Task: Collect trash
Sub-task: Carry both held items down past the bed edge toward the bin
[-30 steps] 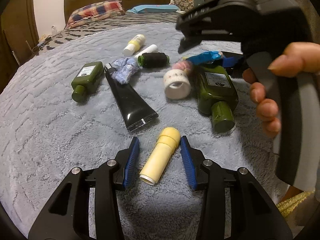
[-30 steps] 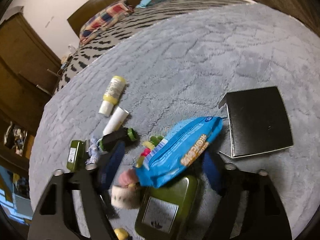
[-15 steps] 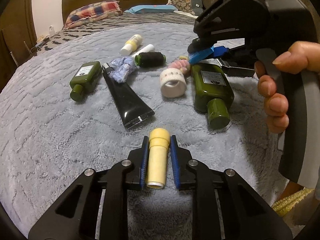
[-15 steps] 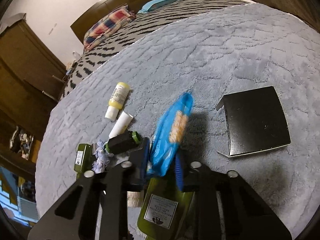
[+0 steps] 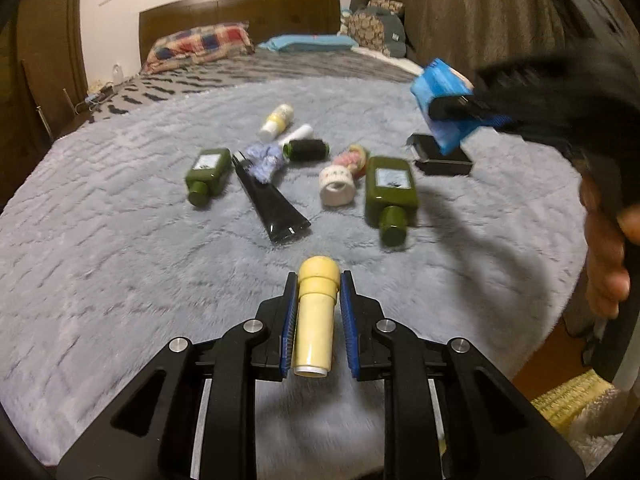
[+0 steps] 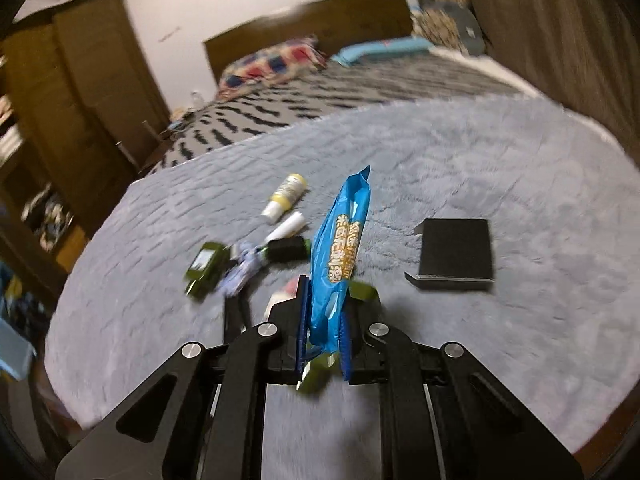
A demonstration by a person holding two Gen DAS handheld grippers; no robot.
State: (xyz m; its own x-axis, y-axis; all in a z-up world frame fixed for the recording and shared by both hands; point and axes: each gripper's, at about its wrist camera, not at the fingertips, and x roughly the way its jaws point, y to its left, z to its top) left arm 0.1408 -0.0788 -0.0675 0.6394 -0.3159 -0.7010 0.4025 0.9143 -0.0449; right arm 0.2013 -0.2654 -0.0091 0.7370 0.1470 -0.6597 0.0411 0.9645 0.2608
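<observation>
Both tongs just clamped and lifted off the bed: left tongs grip the yellow tube, right tongs the blue wrapper (bin next, probably).

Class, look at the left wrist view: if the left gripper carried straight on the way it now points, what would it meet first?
Probably the grey blanket itself, since the left gripper, shut on the yellow tube, points downward. Past that, the large green bottle and black tube lie nearest; depth is unclear.
</observation>
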